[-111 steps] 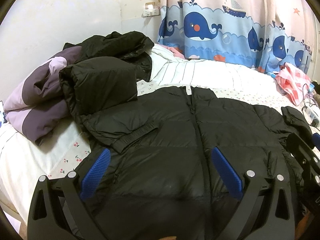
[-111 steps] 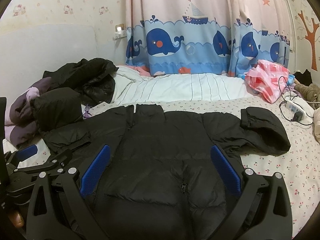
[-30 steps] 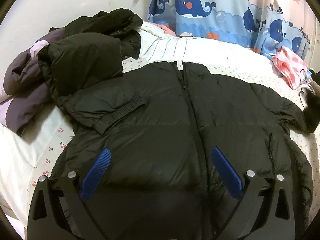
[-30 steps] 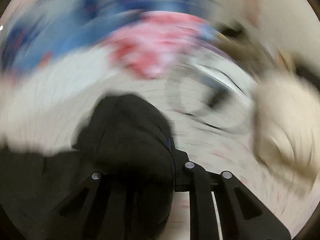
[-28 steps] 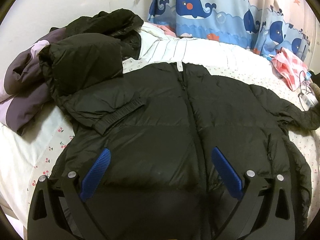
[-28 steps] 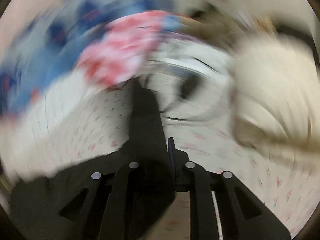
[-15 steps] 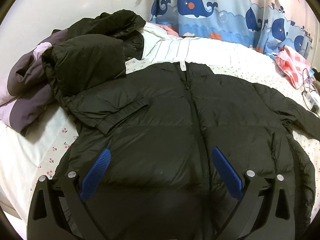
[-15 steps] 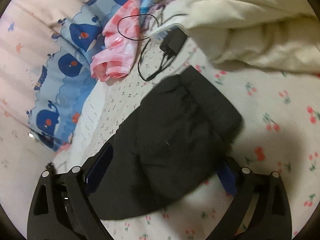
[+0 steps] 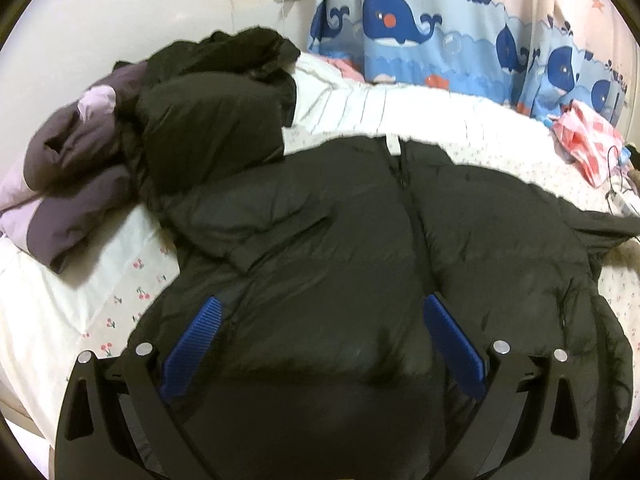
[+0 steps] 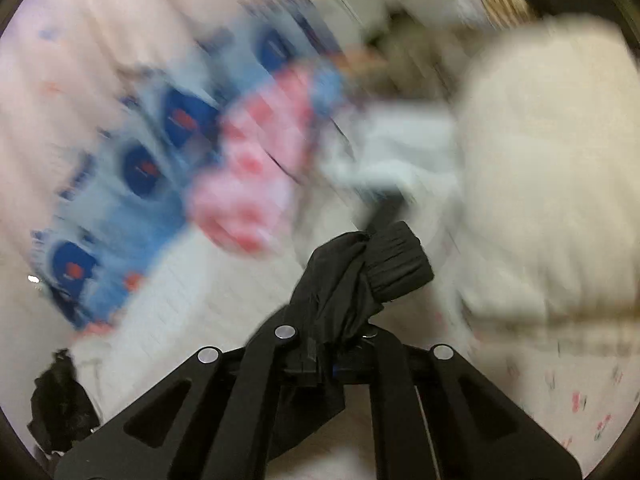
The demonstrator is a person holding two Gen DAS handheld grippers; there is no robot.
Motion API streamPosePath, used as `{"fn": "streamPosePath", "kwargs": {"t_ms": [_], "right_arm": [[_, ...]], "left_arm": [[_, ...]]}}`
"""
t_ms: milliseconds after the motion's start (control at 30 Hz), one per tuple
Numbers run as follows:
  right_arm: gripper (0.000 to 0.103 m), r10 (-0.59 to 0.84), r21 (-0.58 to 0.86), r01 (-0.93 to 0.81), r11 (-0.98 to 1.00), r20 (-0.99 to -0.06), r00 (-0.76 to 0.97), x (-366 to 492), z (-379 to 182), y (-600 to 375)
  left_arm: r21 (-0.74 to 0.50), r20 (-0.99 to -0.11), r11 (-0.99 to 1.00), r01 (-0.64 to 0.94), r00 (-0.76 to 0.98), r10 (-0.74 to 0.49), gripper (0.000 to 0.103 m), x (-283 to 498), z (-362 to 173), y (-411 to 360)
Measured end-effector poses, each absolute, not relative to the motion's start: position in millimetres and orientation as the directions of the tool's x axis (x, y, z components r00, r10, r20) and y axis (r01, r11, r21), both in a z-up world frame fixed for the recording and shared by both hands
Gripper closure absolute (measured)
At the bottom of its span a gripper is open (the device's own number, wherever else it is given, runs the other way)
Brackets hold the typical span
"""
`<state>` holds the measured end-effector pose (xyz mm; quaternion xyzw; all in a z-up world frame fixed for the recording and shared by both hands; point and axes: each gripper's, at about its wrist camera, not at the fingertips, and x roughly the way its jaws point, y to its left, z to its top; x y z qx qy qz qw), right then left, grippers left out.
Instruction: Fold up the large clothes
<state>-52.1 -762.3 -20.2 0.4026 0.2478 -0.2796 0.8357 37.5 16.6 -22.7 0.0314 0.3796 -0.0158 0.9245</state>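
Note:
A large black puffer jacket (image 9: 340,220) lies front up on the bed, zipped, collar toward the curtain. Its left sleeve (image 9: 248,236) is folded across the chest. My left gripper (image 9: 320,300) hovers open over the jacket's lower front, nothing between its blue pads (image 9: 196,332). The other sleeve (image 9: 600,228) stretches out to the right edge of the left wrist view. In the blurred right wrist view, my right gripper (image 10: 326,354) is shut on that sleeve's end, and the ribbed cuff (image 10: 396,264) sticks out past the fingers.
A heap of purple and black clothes (image 9: 72,184) and a folded black jacket (image 9: 208,128) lie at the left. A pink checked cloth (image 9: 588,136) and a cable (image 9: 618,192) sit at the right, a cream blanket (image 10: 552,184) beyond. The whale curtain (image 9: 400,20) hangs behind the cherry-print sheet (image 9: 120,272).
The right gripper stood open over the sleeve end half a second ago; it has now shut on the sleeve by the cuff and is swinging. The left gripper has stayed put.

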Motion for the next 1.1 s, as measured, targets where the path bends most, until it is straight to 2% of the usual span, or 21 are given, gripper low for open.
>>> {"fn": "streamPosePath", "kwargs": {"t_ms": [67, 100, 133, 167, 233, 267, 300, 333, 367, 400, 700, 867, 1100], "right_arm": [[0.087, -0.22, 0.583, 0.684, 0.438, -0.668, 0.711, -65.0, -60.0, -765.7], [0.065, -0.187, 0.625, 0.679, 0.384, -0.668, 0.72, -72.7, -79.3, -766.0], [0.049, -0.17, 0.661, 0.666, 0.345, -0.654, 0.737, -78.2, -89.7, -765.6], [0.048, -0.173, 0.715, 0.619, 0.326, -0.598, 0.782, -85.8, -95.9, -763.1], [0.047, -0.19, 0.713, 0.603, 0.358, -0.577, 0.794, -90.2, -94.8, -757.7], [0.047, -0.176, 0.708, 0.598, 0.377, -0.579, 0.796, -87.7, -93.2, -756.9], [0.056, -0.165, 0.705, 0.589, 0.395, -0.576, 0.801, -85.9, -90.6, -756.0], [0.08, -0.17, 0.702, 0.582, 0.411, -0.568, 0.805, -84.5, -83.0, -754.0], [0.091, -0.179, 0.694, 0.586, 0.418, -0.569, 0.802, -83.5, -75.8, -752.3], [0.098, -0.192, 0.686, 0.589, 0.427, -0.568, 0.8, -84.0, -68.1, -749.3], [0.1, -0.164, 0.716, 0.457, 0.528, -0.441, 0.882, -59.1, 12.4, -704.8], [0.099, -0.052, 0.739, 0.279, 0.614, -0.314, 0.948, -7.6, 76.9, -639.3], [0.1, 0.165, 0.693, 0.034, 0.72, -0.218, 0.962, 68.5, 155.1, -507.2]], "left_arm": [[0.052, -0.71, 0.997, 0.054, 0.704, -0.001, 0.006, 36.9, -25.5, 18.2], [0.06, -0.71, 0.997, 0.054, 0.704, 0.005, 0.006, 35.9, -25.7, 19.4], [0.064, -0.708, 0.997, 0.052, 0.706, 0.009, 0.006, 34.6, -25.4, 20.9], [0.065, -0.706, 0.997, 0.047, 0.708, 0.012, 0.006, 33.4, -24.3, 22.8], [0.055, -0.701, 0.998, 0.033, 0.713, 0.015, 0.006, 31.8, -21.0, 29.0], [0.05, -0.7, 0.998, 0.029, 0.714, 0.014, 0.006, 31.3, -20.6, 31.6], [0.04, -0.694, 0.999, 0.021, 0.72, 0.012, 0.006, 30.6, -18.2, 34.5], [0.035, -0.691, 0.999, 0.017, 0.722, 0.011, 0.006, 30.5, -17.2, 37.1], [0.031, -0.69, 0.999, 0.015, 0.724, 0.011, 0.006, 30.7, -16.2, 38.2], [0.026, -0.69, 1.0, 0.015, 0.724, 0.007, 0.006, 30.6, -15.0, 39.1], [0.009, -0.697, 1.0, 0.024, 0.717, -0.011, 0.006, 26.8, -11.5, 45.0], [-0.009, -0.7, 1.0, 0.006, 0.714, -0.011, 0.006, 27.0, -7.3, 56.0], [-0.056, -0.685, 0.997, -0.046, 0.728, -0.004, 0.006, 25.8, 3.7, 87.6]]}}
